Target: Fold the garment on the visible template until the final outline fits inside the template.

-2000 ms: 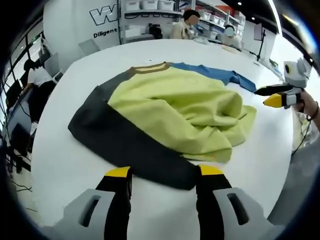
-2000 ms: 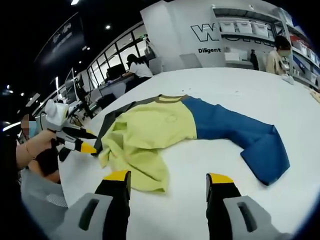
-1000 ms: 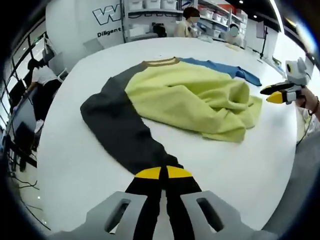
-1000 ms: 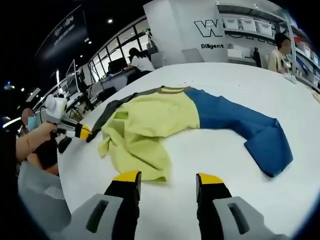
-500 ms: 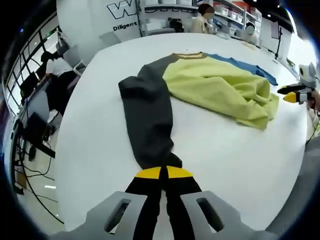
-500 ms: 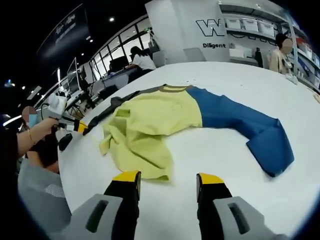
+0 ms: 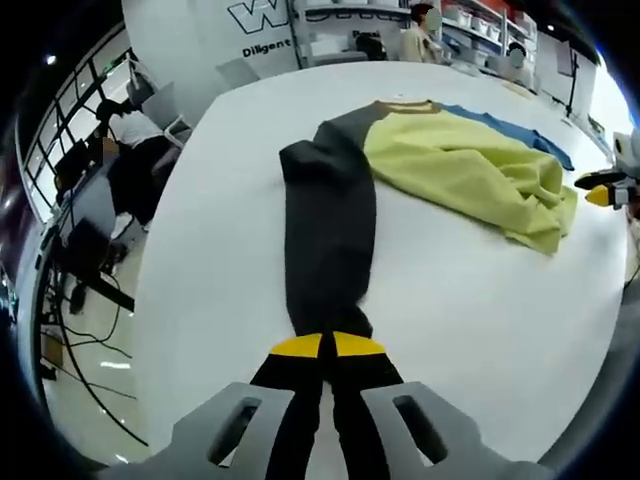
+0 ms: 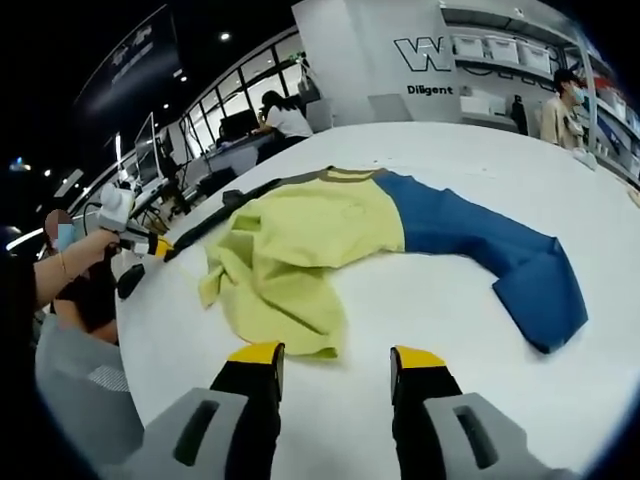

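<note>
In the left gripper view, the left gripper (image 7: 327,346) had its jaws pressed together on the cuff of the grey sleeve (image 7: 330,240), which ran straight toward 12 o'clock to the shirt (image 7: 460,170) on the white table (image 7: 220,250). The crumpled yellow body lay at 1 o'clock, the blue sleeve (image 7: 510,128) beyond it. In the right gripper view, the right gripper (image 8: 332,358) hovered with jaws apart just short of the yellow hem, holding nothing.
</note>
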`<state>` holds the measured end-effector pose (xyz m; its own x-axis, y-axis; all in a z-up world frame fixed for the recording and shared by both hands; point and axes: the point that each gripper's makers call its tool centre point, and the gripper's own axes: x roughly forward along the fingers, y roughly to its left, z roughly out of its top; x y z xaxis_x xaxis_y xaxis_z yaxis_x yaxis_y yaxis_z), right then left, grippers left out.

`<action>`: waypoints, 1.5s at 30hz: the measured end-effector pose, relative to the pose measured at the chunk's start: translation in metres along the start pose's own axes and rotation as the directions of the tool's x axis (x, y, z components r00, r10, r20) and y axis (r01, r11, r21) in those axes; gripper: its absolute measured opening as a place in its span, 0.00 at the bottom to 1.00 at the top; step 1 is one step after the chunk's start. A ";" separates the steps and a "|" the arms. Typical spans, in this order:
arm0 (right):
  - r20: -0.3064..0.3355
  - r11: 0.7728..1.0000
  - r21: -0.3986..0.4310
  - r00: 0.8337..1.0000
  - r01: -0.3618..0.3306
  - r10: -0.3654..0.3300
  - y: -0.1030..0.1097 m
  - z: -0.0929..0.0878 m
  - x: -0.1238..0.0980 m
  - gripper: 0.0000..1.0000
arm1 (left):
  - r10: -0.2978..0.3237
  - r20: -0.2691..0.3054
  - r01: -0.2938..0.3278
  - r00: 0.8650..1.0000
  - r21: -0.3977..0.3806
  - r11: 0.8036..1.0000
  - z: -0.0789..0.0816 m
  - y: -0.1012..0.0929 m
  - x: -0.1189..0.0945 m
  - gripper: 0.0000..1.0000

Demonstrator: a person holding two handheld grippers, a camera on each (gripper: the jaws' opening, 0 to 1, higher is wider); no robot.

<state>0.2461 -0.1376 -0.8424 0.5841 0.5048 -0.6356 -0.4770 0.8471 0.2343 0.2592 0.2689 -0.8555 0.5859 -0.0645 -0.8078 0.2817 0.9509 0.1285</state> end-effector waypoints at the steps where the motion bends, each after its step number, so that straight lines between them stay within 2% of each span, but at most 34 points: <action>1: 0.001 1.000 0.000 1.000 0.000 0.000 0.000 0.000 0.000 0.39 | 0.004 -0.002 -0.004 1.000 -0.009 1.000 0.000 0.001 0.000 0.01; 5: 0.007 1.000 0.004 1.000 -0.003 0.003 0.001 0.002 -0.001 0.40 | 0.015 -0.009 -0.015 1.000 -0.066 0.998 0.000 0.001 -0.004 0.02; 12: 0.021 1.000 0.001 1.000 -0.020 0.020 0.005 0.007 -0.002 0.47 | 0.016 0.029 -0.015 0.999 -0.061 0.998 0.011 -0.008 -0.015 0.25; 16: 0.039 0.999 -0.010 0.998 -0.042 0.043 0.013 0.012 -0.002 0.54 | -0.029 0.073 0.034 0.997 -0.061 0.998 0.022 -0.027 -0.024 0.35; 19: 0.040 0.999 -0.021 0.998 -0.047 0.048 0.016 0.013 -0.001 0.59 | -0.047 0.057 0.052 0.997 -0.080 0.995 0.024 -0.038 -0.026 0.42; 23: 0.036 0.997 -0.059 0.998 -0.045 0.047 0.019 0.012 -0.001 0.64 | -0.074 0.070 0.076 0.995 -0.031 0.997 0.029 -0.056 -0.028 0.50; 25: 0.032 0.997 -0.066 0.998 -0.047 0.049 0.019 0.012 -0.001 0.65 | -0.097 0.080 0.099 0.992 -0.021 0.995 0.032 -0.068 -0.030 0.51; 26: 0.032 0.997 -0.066 0.998 -0.048 0.050 0.019 0.012 -0.001 0.65 | -0.108 0.087 0.111 0.990 -0.032 0.993 0.034 -0.072 -0.030 0.52; 27: 0.033 0.997 -0.063 0.998 -0.052 0.054 0.020 0.012 -0.001 0.66 | -0.142 0.106 0.149 0.984 -0.062 0.987 0.038 -0.082 -0.031 0.52; 29: 0.033 0.997 -0.067 0.998 -0.049 0.051 0.019 0.012 -0.001 0.66 | -0.148 0.118 0.152 0.982 -0.033 0.988 0.042 -0.088 -0.030 0.50; 32: 0.030 0.996 -0.068 0.998 -0.050 0.052 0.019 0.011 0.000 0.67 | -0.158 0.127 0.164 0.979 -0.036 0.986 0.046 -0.096 -0.027 0.52; 39: 0.030 0.997 -0.063 0.998 -0.053 0.055 0.021 0.010 0.000 0.64 | -0.219 0.144 0.226 0.965 -0.033 0.974 0.048 -0.124 -0.027 0.51; 45: 0.019 0.996 -0.058 0.998 -0.061 0.062 0.023 0.009 0.003 0.59 | -0.275 0.135 0.282 0.952 -0.039 0.959 0.043 -0.154 -0.025 0.49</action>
<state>0.2433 -0.1152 -0.8322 0.5655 0.5598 -0.6057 -0.5494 0.8034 0.2296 0.2339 0.1113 -0.8301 0.5826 -0.3634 -0.7270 0.4057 0.9051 -0.1274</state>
